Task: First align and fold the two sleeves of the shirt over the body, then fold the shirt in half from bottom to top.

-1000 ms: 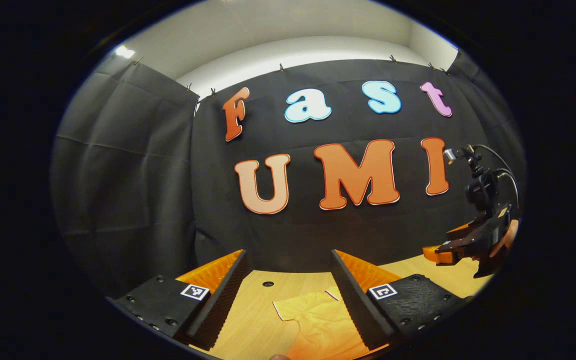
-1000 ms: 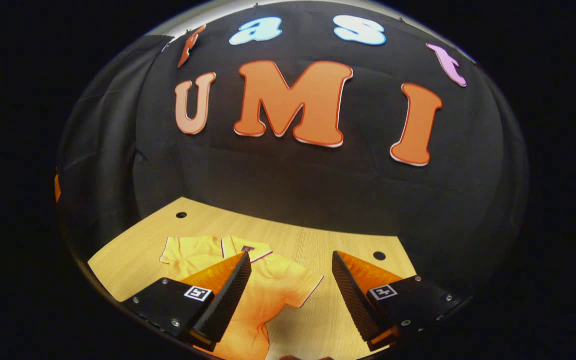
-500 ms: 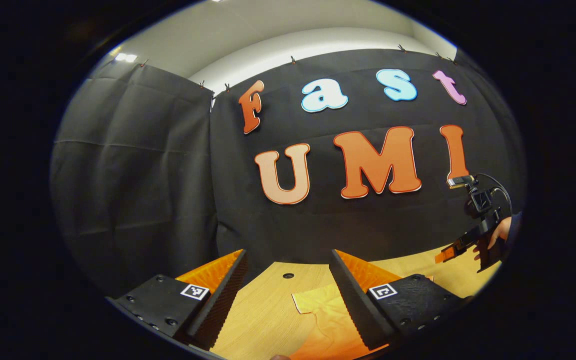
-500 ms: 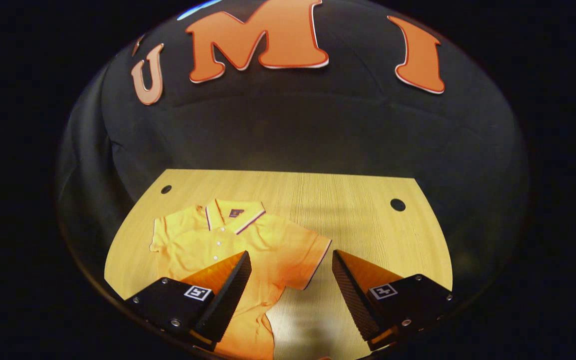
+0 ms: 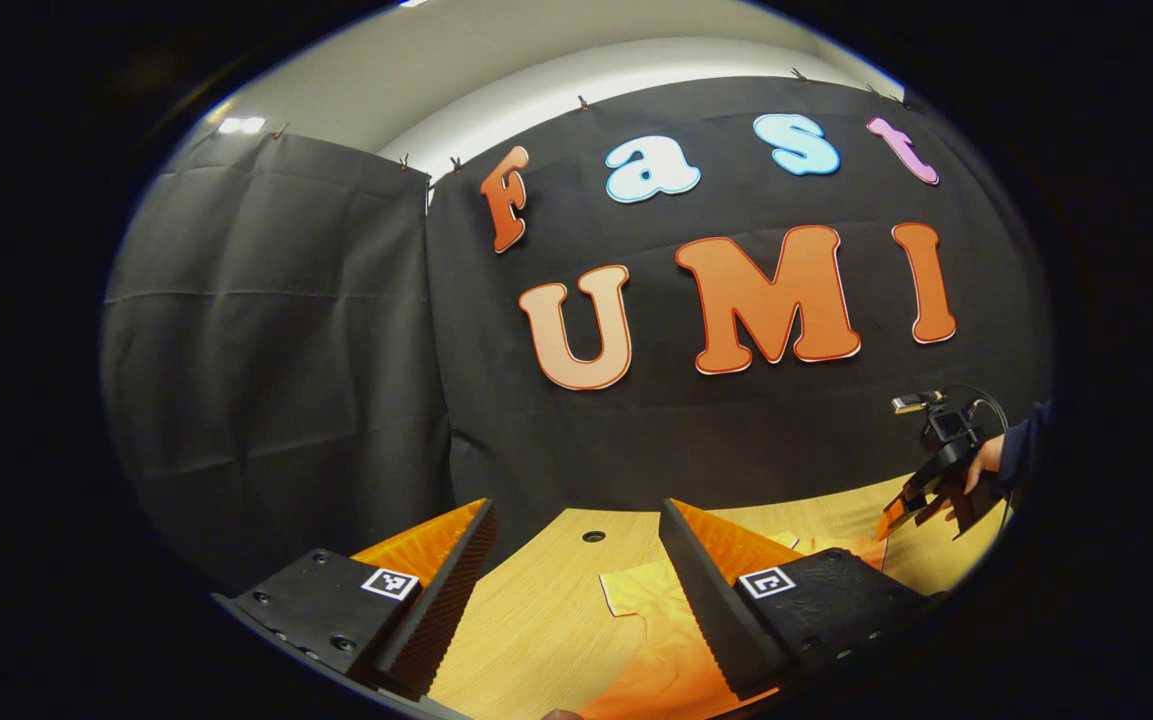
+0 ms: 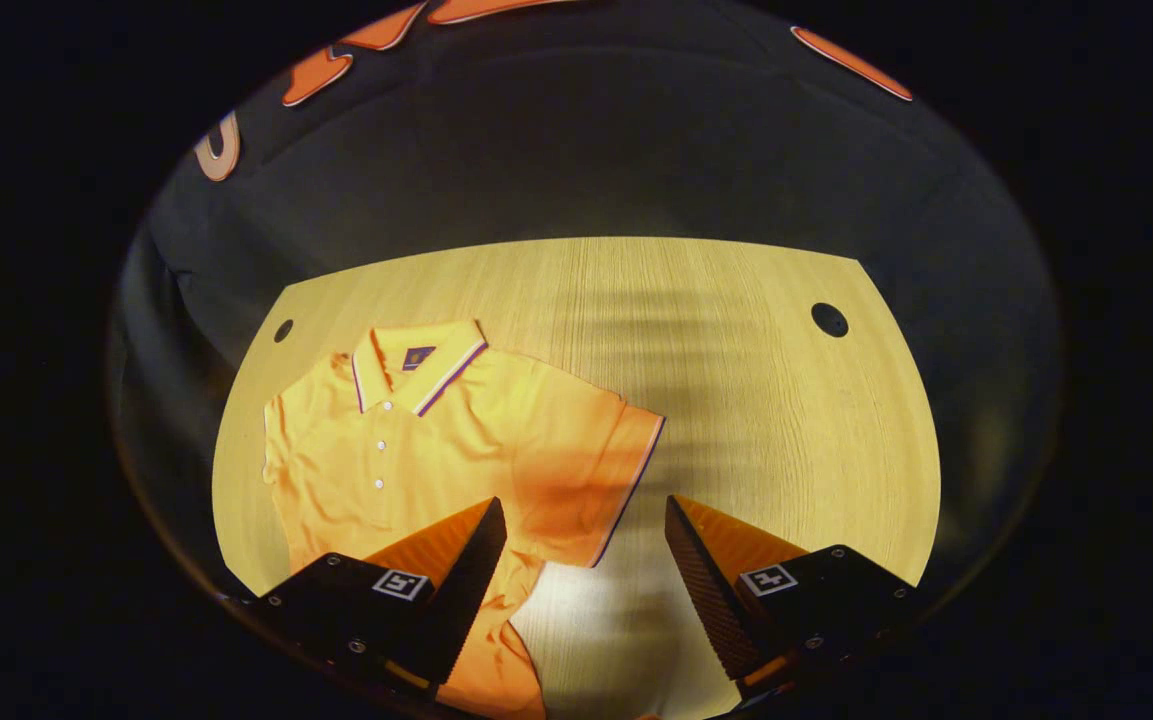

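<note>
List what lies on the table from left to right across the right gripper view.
Left table hole → shirt collar → the shirt's spread sleeve → right table hole.

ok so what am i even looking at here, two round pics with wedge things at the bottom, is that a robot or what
No robot: a person holds a two-finger gripper in each hand, and each carries a fisheye camera looking along its own fingers. Those wedges are the fingers. In the left gripper view, the left gripper is open above a wooden table; far right is the right gripper, held in a hand. In the right gripper view, the right gripper is open above an orange polo shirt lying flat, buttons up, one short sleeve spread out. Neither holds anything.
</note>
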